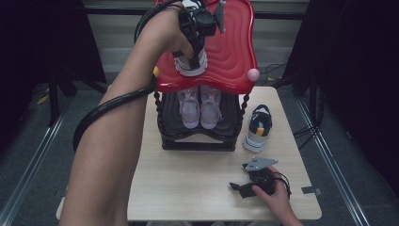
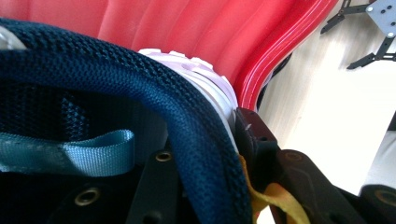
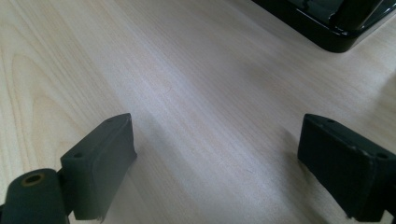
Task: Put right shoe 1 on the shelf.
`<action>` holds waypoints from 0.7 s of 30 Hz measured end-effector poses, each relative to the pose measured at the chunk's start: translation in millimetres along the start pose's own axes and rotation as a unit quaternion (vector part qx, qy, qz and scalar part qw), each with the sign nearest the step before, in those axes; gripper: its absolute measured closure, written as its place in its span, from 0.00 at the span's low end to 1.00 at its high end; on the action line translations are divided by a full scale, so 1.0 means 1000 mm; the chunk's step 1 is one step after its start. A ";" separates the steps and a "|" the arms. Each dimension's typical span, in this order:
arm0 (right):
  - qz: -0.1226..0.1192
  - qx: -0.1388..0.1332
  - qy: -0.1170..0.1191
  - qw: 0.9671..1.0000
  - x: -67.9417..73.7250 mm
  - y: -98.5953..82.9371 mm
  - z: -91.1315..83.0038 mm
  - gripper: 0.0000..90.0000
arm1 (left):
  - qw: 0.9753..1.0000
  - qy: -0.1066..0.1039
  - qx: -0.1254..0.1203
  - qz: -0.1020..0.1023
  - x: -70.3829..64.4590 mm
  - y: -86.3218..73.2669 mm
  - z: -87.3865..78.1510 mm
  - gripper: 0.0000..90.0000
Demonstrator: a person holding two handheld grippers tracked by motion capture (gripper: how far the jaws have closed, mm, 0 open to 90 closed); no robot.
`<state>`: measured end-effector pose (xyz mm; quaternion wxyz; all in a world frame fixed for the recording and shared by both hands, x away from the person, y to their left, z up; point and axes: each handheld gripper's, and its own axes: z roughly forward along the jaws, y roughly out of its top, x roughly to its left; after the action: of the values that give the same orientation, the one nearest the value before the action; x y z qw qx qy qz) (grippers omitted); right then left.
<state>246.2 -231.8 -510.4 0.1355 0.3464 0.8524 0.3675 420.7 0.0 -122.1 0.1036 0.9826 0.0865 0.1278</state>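
A pale wood-grain counter [image 1: 197,188] stands on a grey floor, with dark curtains at both sides of the room and a light slatted wall behind. At the far end of the counter sits a two-level shoe rack [image 1: 197,139] — black lower shelf, glossy red wavy top shelf [image 1: 233,52] with a pink knob at its corner.

The left gripper [image 1: 194,55] is raised over the red shelf, its fingers [image 2: 261,144] closed on the navy mesh collar of a sneaker [image 1: 192,66] that rests on that top shelf; in the left gripper view the collar [image 2: 187,116] passes between the fingers, with a light blue pull tab and the white sole against the red surface.

A pair of pink shoes [image 1: 200,107] stands on the lower shelf. Another sneaker [image 1: 258,128], white, navy and yellow, lies on the counter just beside the rack's right side.

The right gripper [image 1: 244,187] rests low on the near counter, its fingers [image 3: 100,158] spread wide and holding nothing — bare wood between them.

No brand or writing can be read anywhere.
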 end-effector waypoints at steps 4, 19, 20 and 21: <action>0.000 0.000 0.000 1.000 0.000 0.000 0.000 0.12 | 1.000 0.005 -0.002 0.001 0.000 0.001 -0.002 0.76; 0.000 0.000 0.000 1.000 0.000 0.000 0.000 0.12 | 1.000 0.003 0.001 -0.031 0.001 0.001 -0.002 0.61; 0.000 0.000 0.000 1.000 0.000 0.000 0.000 0.11 | 0.999 0.005 0.001 -0.032 0.000 0.001 -0.002 0.61; 0.000 0.000 0.000 1.000 0.000 0.000 0.000 0.12 | 0.999 0.006 0.000 -0.035 0.001 0.001 -0.003 0.60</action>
<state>246.2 -231.8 -510.4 0.1354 0.3464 0.8524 0.3675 420.7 -0.1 -119.5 0.1078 0.9781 0.1212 0.1301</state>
